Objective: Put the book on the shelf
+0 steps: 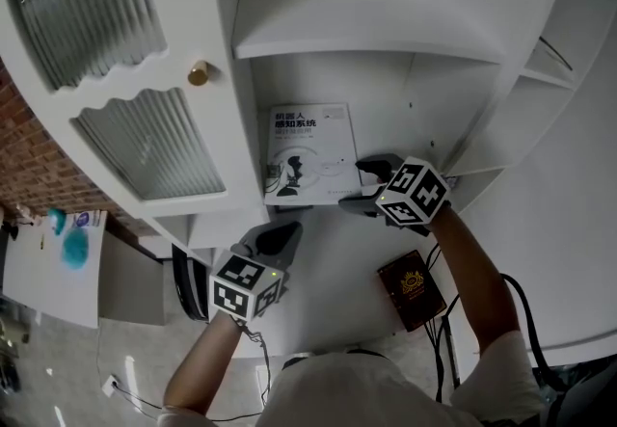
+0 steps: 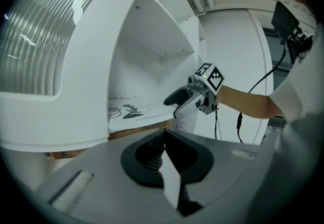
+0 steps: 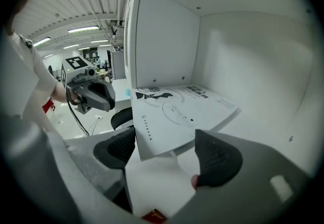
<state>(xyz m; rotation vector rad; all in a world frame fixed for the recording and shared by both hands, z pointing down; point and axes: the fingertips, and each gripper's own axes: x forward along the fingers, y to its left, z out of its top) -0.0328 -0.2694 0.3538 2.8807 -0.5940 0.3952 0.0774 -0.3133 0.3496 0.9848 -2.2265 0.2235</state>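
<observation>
A white book point(image 1: 308, 153) with a black figure on its cover lies flat inside the white shelf point(image 1: 410, 112) compartment. My right gripper point(image 1: 366, 186) is at the book's near right corner with its jaws wide apart. In the right gripper view that corner of the book point(image 3: 177, 112) reaches in between the pads point(image 3: 218, 160), which do not press on it. My left gripper point(image 1: 280, 236) hangs below the shelf's front edge, shut on nothing. In the left gripper view its jaws point(image 2: 163, 143) meet, and the right gripper point(image 2: 178, 104) shows beyond them at the book point(image 2: 132, 110).
A cabinet door with ribbed glass point(image 1: 145, 150) and a brass knob point(image 1: 199, 74) stands open at the left. An upper shelf board point(image 1: 366, 30) spans above the book. A dark red book point(image 1: 412, 288) lies on the white surface below the right arm, beside cables.
</observation>
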